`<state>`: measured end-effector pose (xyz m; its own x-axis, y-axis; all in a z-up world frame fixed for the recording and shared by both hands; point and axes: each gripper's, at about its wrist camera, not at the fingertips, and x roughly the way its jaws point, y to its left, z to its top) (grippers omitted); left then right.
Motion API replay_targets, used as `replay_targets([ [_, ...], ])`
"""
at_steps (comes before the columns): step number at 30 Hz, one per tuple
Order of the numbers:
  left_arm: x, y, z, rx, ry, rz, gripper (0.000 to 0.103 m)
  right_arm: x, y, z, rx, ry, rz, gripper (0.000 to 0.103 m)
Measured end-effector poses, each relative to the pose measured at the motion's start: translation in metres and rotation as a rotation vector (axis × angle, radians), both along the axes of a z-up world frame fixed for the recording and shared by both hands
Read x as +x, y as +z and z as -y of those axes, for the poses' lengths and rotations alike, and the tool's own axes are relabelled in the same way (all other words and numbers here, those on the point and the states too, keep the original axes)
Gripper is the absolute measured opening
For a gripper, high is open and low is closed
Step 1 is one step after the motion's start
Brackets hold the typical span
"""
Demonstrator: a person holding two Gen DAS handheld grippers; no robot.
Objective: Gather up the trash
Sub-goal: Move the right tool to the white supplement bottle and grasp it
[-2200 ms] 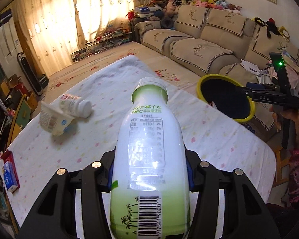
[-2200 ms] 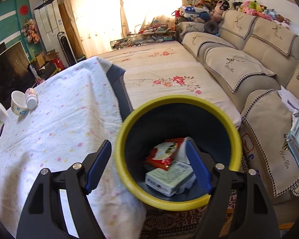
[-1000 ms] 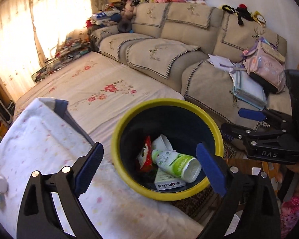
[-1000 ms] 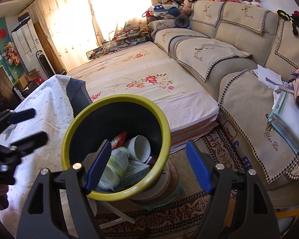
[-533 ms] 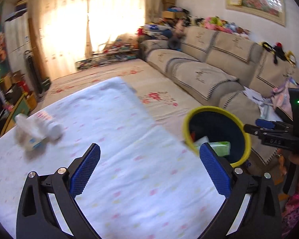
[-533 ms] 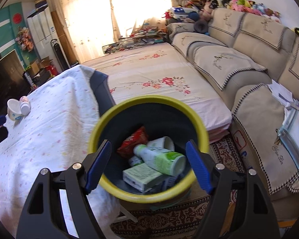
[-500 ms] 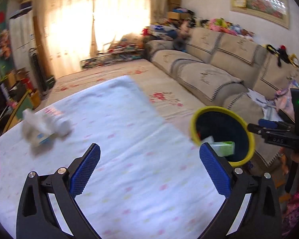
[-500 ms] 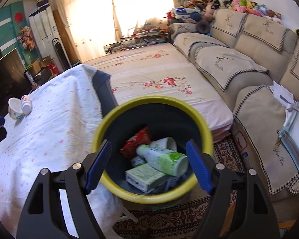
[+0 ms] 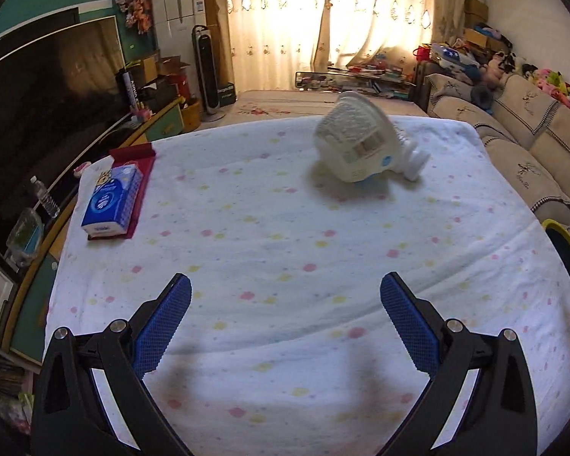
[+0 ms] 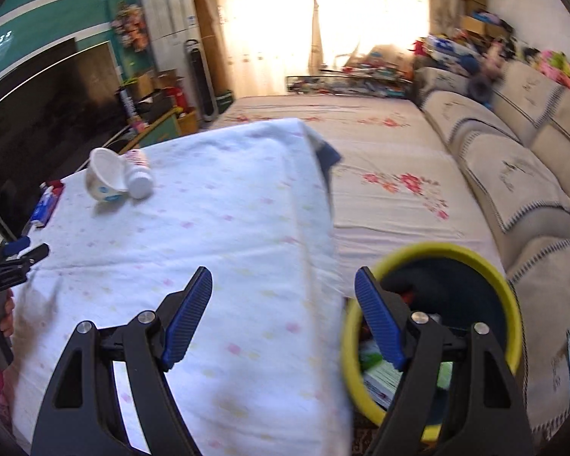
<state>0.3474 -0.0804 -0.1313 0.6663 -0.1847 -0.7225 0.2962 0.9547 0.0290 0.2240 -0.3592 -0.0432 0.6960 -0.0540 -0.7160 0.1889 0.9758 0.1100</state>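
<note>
Both grippers hang over the table with its white spotted cloth [image 9: 285,235], and neither has anything in it. The left gripper [image 9: 285,319] has its blue-padded jaws spread as wide as they go, with only bare cloth between them; the right gripper [image 10: 283,315] stands somewhat less wide, also empty, with the near right edge of the table showing in its gap. What is left to pick up lies at the far side of the cloth: a white paper bowl [image 9: 355,142] tipped on its side, and a small white bottle [image 9: 412,161] lying touching it on the right (both a bit blurred). The yellow-rimmed bin [image 10: 456,254] stands off the table's near right corner, below the right gripper, with packets and a green-labelled bottle [image 10: 370,357] partly visible inside. At the left edge of the cloth a blue tissue pack [image 9: 112,199] rests on a red mat [image 9: 142,167], well apart from the bowl.
</note>
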Motion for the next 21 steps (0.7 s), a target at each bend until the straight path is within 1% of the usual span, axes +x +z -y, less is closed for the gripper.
replay_targets([
  [2,0.001,-0.004,-0.007,-0.008,0.023,-0.006,0.098,0.024,0.002,-0.018,0.003,0.048,0.001,0.073],
  [4,0.006,-0.011,-0.015,-0.004,0.027,-0.028,0.098,0.048,0.002,-0.035,0.004,0.096,-0.003,0.073],
  [8,0.006,-0.019,-0.017,-0.005,0.031,-0.063,0.098,0.102,-0.001,-0.064,0.022,0.184,-0.015,0.073],
  [11,0.008,-0.023,-0.015,0.015,0.053,-0.073,0.098,0.139,-0.002,-0.079,0.032,0.212,-0.008,0.073],
  [15,0.012,-0.026,-0.017,-0.002,0.058,-0.109,0.098,0.185,-0.006,-0.092,0.029,0.236,-0.022,0.073],
  [17,0.014,-0.029,-0.018,-0.007,0.063,-0.132,0.098,0.204,-0.011,-0.100,0.017,0.247,-0.043,0.073],
  [21,0.014,-0.031,-0.015,0.007,0.062,-0.130,0.098,0.234,-0.020,-0.114,0.009,0.279,-0.073,0.073],
])
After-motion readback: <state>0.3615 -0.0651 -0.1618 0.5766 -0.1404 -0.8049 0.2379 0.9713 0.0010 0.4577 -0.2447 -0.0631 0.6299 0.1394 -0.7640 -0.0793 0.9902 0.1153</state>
